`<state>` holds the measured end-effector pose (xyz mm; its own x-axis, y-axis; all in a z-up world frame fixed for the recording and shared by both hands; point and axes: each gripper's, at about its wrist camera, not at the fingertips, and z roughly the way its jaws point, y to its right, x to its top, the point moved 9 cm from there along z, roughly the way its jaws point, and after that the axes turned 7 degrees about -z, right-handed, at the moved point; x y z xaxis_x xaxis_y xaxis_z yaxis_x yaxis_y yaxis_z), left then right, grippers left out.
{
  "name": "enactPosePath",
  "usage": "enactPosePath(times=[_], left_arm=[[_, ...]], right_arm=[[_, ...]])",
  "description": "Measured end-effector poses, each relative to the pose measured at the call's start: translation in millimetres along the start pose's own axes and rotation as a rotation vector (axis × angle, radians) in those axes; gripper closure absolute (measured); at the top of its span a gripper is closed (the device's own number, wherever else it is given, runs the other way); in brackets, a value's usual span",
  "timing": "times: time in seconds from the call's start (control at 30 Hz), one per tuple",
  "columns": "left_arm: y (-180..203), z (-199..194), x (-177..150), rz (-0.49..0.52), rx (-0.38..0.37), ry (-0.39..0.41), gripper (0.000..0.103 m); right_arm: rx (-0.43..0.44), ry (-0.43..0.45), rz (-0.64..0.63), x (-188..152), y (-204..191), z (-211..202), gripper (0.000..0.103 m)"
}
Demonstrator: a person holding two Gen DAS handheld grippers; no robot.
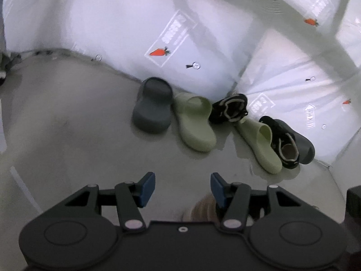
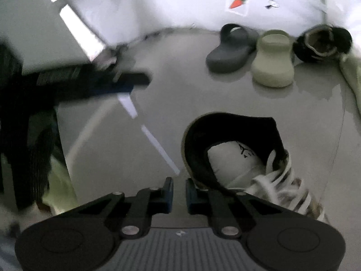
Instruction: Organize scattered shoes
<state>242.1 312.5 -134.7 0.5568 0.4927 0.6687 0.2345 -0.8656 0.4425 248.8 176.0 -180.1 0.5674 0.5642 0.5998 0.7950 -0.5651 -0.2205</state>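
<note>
My right gripper (image 2: 179, 194), jaws narrow and seemingly pinching the black sneaker's (image 2: 237, 155) collar, has its long axis toward four o'clock.

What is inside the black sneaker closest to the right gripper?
Looking down the collar of the black sneaker, a pale insole with a small dark logo shows. The toe end is covered by the tongue and white laces, so nothing there can be checked.

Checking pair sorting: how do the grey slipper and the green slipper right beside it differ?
The grey slipper is dark and open-toed; the green slipper is pale, and its toe is hidden. The grey one stands nearer the row's end. Both are chunky slip-ons, upright on the floor, heels toward the camera.
</note>
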Motion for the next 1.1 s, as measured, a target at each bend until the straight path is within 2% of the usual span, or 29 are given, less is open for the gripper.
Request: enactPosePath(times=[0.1,0.13,0.17,0.23,0.37,0.5,0.63,0.73,0.83,0.87,0.93,1.0,1.1], left_arm=[[1,-3,-1,0.021,0.006,0.005,0.048],[1,-3,-2,0.023,0.007,0.005,0.048],[1,-3,-2,0.022,0.008,0.003,0.048],[1,-2,-3,0.016,0.006,-0.003,0.048],[5,-1,-7,0.025,-0.004,-0.013,0.048],[11,-4,-12,0.057,-0.014,-0.02,0.048],[11,-8,-15,0.074,-0.011,-0.022,0.048],[5,-12,-16,0.069,-0.003,-0.017,0.047],[-2,-12,-15,0.035,0.009,-0.017,0.047],[-4,-12,-15,0.02,0.012,-0.018,0.047],[-3,-13,-14,0.016,0.008,-0.015,0.047],[-1,-15,-14,0.028,0.004,-0.011,0.047],[2,-17,-15,0.046,0.0,-0.01,0.047]], right_arm=[[-0.077,-0.039,-0.143,-1,-2,-19,0.08],[-0.087,-0.029,-0.155,-2,-1,-26,0.074],[-0.098,-0.018,-0.144,0,4,-31,0.061],[-0.13,-0.007,-0.09,-3,18,-34,0.046],[-0.179,-0.004,0.0,-7,41,-29,0.043],[-0.17,-0.019,0.014,-9,48,-20,0.036],[-0.213,0.007,-0.034,4,44,-27,0.033],[-0.192,0.034,-0.068,3,39,-31,0.014],[-0.145,-0.036,-0.089,-5,38,-15,0.014],[-0.143,-0.036,-0.113,-5,37,-10,0.009],[-0.217,0.005,-0.26,1,35,-4,0.009],[-0.307,-0.036,-0.366,5,41,7,0.005],[-0.258,-0.036,-0.354,12,42,18,0.005]])
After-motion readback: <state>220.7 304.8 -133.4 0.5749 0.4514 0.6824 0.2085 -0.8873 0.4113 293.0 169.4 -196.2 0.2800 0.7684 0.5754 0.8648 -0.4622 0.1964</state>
